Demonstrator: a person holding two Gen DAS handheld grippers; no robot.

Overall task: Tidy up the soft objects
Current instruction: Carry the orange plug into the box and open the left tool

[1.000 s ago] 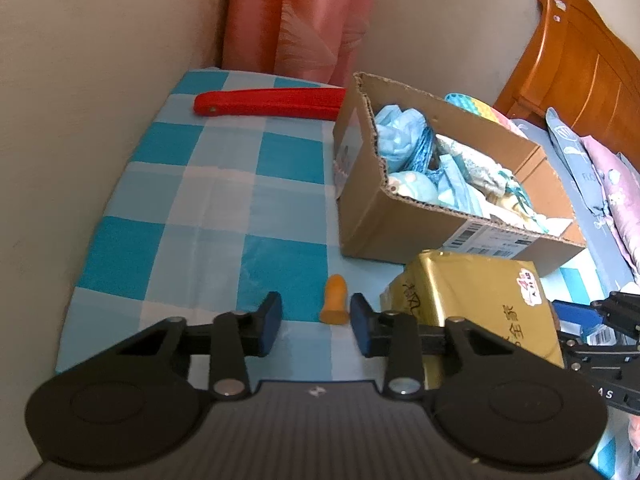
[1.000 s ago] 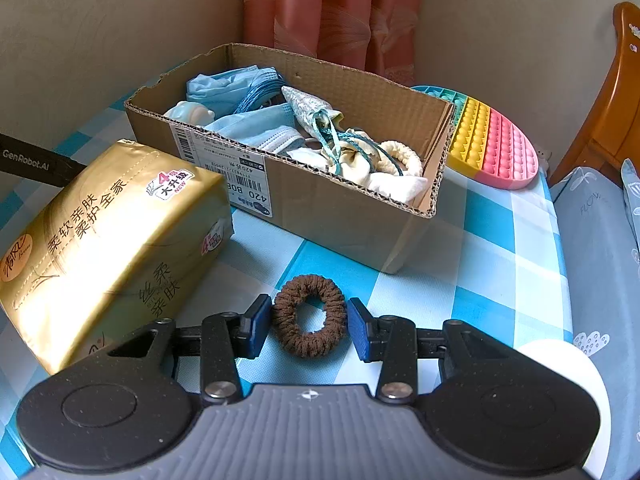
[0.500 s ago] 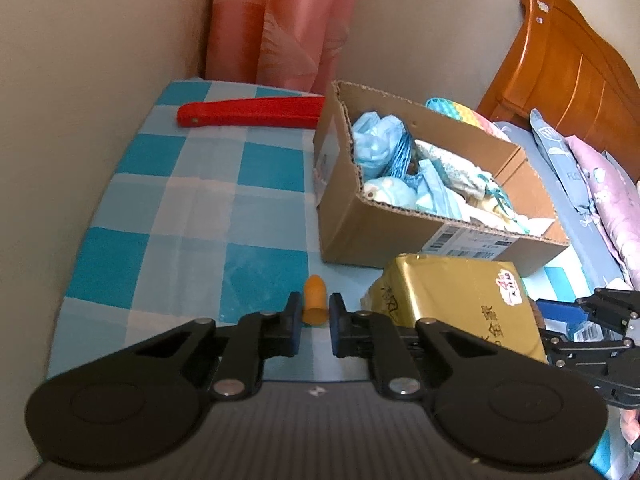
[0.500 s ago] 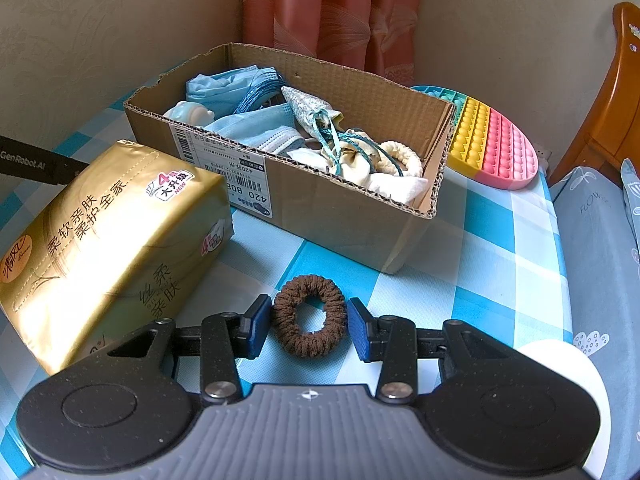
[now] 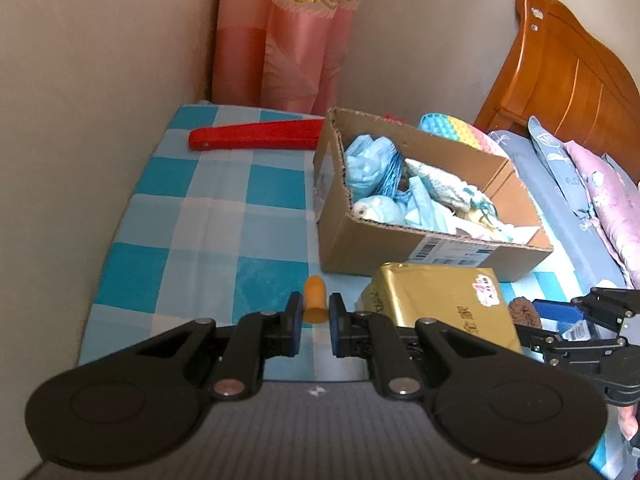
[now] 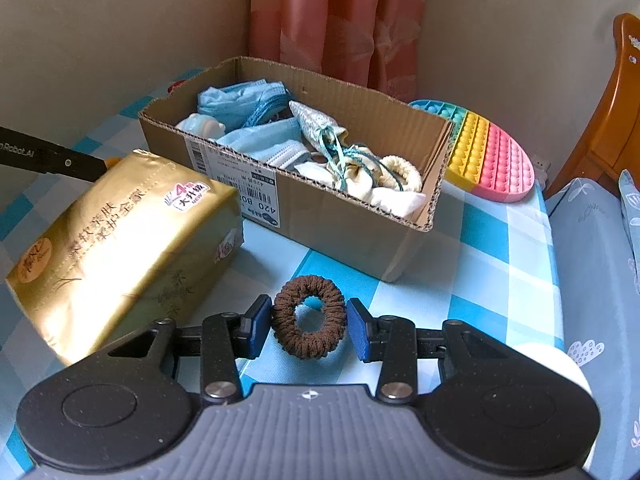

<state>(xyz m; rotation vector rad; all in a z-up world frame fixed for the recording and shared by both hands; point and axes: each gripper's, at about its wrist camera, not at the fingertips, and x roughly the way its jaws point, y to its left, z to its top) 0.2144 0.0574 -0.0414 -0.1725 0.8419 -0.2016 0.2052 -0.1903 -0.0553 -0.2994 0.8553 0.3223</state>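
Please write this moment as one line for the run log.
left claw: shut on small orange foam earplug | right claw: shut on brown fabric scrunchie | open cardboard box: holds soft items

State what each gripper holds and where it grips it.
The left gripper pinches the small orange soft piece near its flared base. The right gripper clasps the brown hair scrunchie across its outer sides.

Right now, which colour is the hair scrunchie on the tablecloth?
The hair scrunchie is dark brown; the right wrist view shows it best.

Right gripper (image 6: pixel 307 326) jaws clasp brown scrunchie (image 6: pixel 309 317).
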